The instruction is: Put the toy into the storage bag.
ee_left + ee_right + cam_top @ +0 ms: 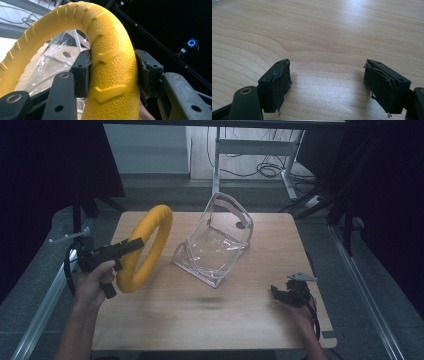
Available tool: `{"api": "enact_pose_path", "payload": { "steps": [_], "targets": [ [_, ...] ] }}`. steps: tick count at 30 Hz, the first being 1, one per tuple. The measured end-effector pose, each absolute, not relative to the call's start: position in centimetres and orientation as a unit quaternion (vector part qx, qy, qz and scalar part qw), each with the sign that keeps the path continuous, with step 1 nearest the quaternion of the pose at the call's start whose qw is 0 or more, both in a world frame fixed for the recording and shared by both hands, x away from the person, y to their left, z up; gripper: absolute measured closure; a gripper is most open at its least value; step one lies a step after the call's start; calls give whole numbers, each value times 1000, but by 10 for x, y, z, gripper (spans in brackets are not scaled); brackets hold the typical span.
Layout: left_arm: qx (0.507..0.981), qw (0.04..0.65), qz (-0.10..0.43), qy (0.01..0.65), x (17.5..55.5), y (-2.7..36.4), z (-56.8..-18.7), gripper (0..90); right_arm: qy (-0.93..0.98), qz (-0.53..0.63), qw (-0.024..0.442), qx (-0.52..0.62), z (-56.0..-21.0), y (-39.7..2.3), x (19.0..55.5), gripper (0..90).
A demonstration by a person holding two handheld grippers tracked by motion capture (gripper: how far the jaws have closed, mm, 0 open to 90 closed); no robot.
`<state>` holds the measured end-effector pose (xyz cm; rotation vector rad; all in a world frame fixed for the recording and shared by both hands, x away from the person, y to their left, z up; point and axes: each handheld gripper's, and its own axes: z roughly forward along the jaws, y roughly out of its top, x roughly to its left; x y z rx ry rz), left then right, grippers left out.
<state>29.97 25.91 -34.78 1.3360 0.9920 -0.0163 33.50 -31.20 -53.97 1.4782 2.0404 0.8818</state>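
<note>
Risk lies chiefly in the grip: the left gripper (131, 246) clamps one yellow ring (146, 247) across its ribbed tube, held on edge above the table's (200, 320) left edge, and the soft rounded surface may twist or slip between the pads (86, 72). Swung toward the clear plastic bag (215, 240) standing near the far middle, the ring could topple it. The right gripper (286, 292), jaws apart and empty, rests near the right front corner. Count: one ring, one bag, two grippers.
</note>
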Motion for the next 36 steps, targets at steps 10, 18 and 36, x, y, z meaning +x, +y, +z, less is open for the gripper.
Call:
{"api": "enact_pose_path", "payload": {
  "steps": [10, 18, 36],
  "targets": [
    [576, 689, 0, 440, 306, 244, -341, 504, 743, 320, 235, 539, -540, -312, 335, 219],
    [568, 699, 13, 434, 308, 236, -330, 504, 743, 319, 236, 539, -540, -312, 335, 219],
    [569, 717, 35, 402, 304, 220, -295, 505, 740, 320, 237, 543, -540, -312, 336, 219]
  ]
}}
